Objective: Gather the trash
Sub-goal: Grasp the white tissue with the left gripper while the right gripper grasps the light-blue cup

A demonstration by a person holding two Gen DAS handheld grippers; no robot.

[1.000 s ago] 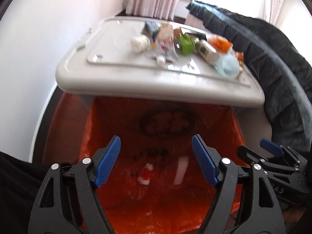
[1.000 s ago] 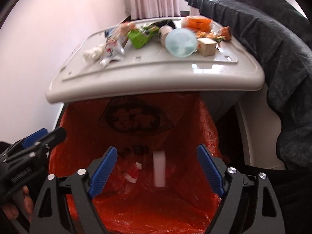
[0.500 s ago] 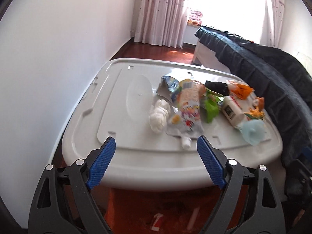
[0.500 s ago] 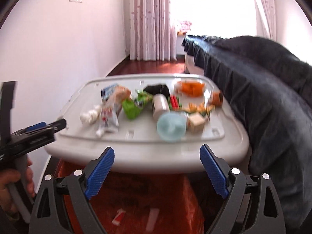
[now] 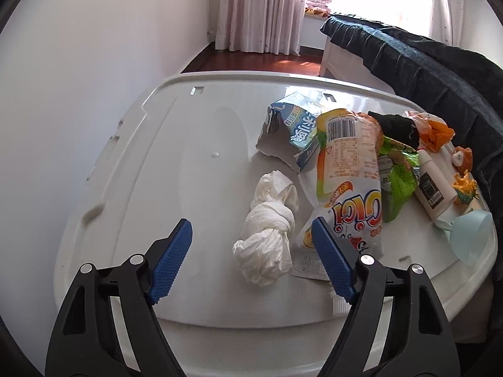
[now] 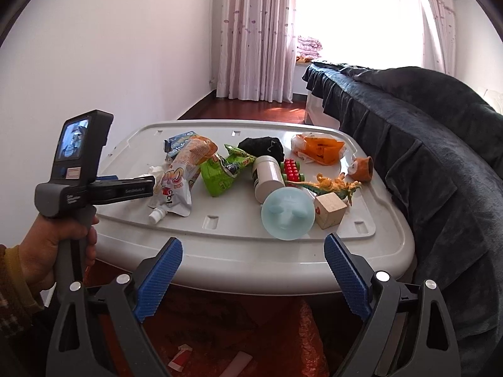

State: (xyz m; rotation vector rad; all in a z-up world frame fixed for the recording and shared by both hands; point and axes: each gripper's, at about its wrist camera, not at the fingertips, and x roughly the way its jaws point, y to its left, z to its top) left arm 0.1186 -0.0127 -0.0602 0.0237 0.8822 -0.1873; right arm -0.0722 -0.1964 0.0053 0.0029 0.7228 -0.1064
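Note:
Trash lies on a white bin lid: a crumpled white tissue, a printed drink pouch, a torn blue carton and a green wrapper. My left gripper hovers over the lid with its jaws closing. The tissue sits between the fingers, and the pads are clear of it. From the right wrist view, the left gripper reaches in beside the pouch. My right gripper hangs at the lid's near edge, jaws opening, with nothing between them.
A white bottle, pale blue round cup, wooden block, toy dinosaur, orange bag and black cloth crowd the lid's right half. An orange trash bag hangs below. A dark-covered bed borders the right.
Both views have swung up from inside the orange bag to the lid's top. My left gripper has moved forward over the lid to the tissue. My right gripper has risen a little.

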